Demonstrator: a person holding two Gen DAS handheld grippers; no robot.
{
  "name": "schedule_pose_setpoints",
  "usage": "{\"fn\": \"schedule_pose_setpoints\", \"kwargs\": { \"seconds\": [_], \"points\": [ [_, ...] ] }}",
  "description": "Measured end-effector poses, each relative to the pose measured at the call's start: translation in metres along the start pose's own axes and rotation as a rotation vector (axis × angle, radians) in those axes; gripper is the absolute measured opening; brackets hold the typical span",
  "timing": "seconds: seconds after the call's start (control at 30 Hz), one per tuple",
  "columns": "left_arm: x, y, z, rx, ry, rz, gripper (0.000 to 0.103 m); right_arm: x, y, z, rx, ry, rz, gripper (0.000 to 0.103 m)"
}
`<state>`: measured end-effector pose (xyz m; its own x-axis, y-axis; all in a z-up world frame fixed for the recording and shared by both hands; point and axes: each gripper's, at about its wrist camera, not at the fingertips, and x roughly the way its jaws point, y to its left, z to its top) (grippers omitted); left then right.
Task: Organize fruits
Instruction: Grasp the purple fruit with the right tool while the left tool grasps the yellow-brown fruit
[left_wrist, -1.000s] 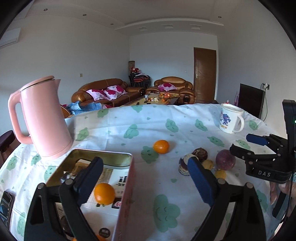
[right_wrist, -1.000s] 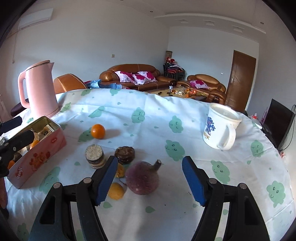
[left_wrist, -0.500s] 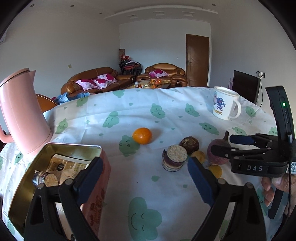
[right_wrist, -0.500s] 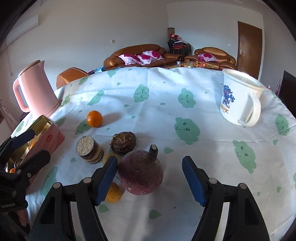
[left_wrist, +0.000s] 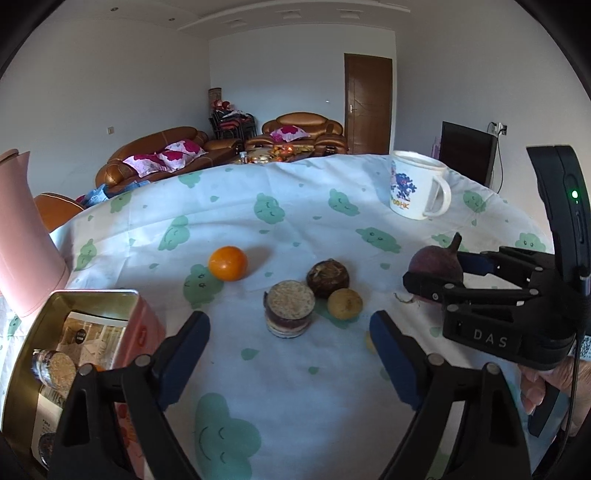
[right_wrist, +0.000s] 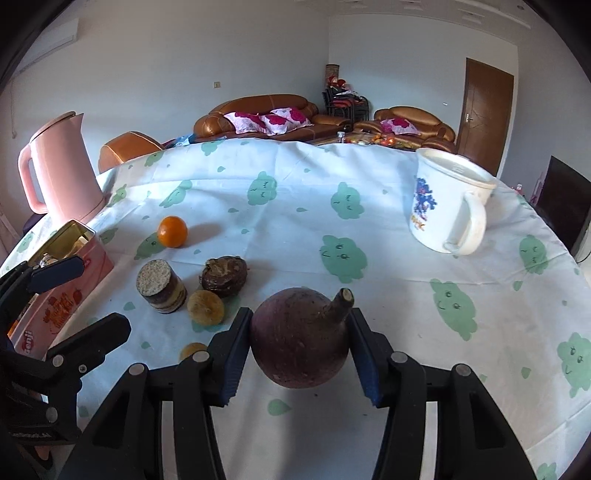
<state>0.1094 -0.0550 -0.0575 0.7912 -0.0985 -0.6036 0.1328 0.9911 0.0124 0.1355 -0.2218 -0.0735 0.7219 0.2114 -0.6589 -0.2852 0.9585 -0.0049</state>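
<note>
My right gripper (right_wrist: 299, 347) is shut on a large purple round fruit with a stub stem (right_wrist: 301, 338), also seen in the left wrist view (left_wrist: 436, 264); whether it is lifted off the cloth I cannot tell. My left gripper (left_wrist: 290, 338) is open and empty above the cloth, pointing at a small layered jar (left_wrist: 290, 308). Near the jar lie a dark brown fruit (left_wrist: 328, 277), a small yellow fruit (left_wrist: 344, 303) and an orange (left_wrist: 228, 263). Another small yellow-orange fruit (right_wrist: 194, 350) lies by the right gripper's left finger.
An open pink tin box (left_wrist: 122, 295) holding a jar and papers stands at the left. A pink kettle (right_wrist: 61, 170) stands behind it. A white mug (right_wrist: 448, 206) stands at the right. The table carries a white cloth with green prints (right_wrist: 295, 192).
My right gripper moved forward and closed on the purple fruit. My left gripper swung right, away from the tin box, toward the jar and small fruits.
</note>
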Motion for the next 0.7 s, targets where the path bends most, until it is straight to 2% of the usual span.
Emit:
{"fn": "schedule_pose_setpoints", "kwargs": {
  "seconds": [0.07,0.1,0.17,0.33,0.5,0.7],
  "points": [
    [0.005,-0.009,0.002,0.01,0.017,-0.026,0.081,-0.004,-0.009,-0.003,0.016,0.001,-0.025,0.053],
    [0.008,-0.015,0.003,0.017,0.028,-0.035,0.079,-0.005,-0.013,-0.004,0.029,0.0,-0.024,0.053],
    [0.014,-0.026,0.004,0.046,0.056,-0.056,0.067,-0.007,-0.022,-0.005,0.06,-0.003,-0.011,0.053],
    [0.029,-0.038,0.002,0.061,0.135,-0.109,0.053,-0.007,-0.027,-0.005,0.079,-0.005,0.007,0.053],
    [0.034,-0.045,0.001,0.071,0.169,-0.161,0.05,-0.008,-0.027,-0.006,0.087,-0.009,0.019,0.053],
    [0.038,-0.051,-0.001,0.089,0.196,-0.196,0.04,-0.005,-0.026,-0.005,0.079,0.003,0.031,0.053]
  ]
}}
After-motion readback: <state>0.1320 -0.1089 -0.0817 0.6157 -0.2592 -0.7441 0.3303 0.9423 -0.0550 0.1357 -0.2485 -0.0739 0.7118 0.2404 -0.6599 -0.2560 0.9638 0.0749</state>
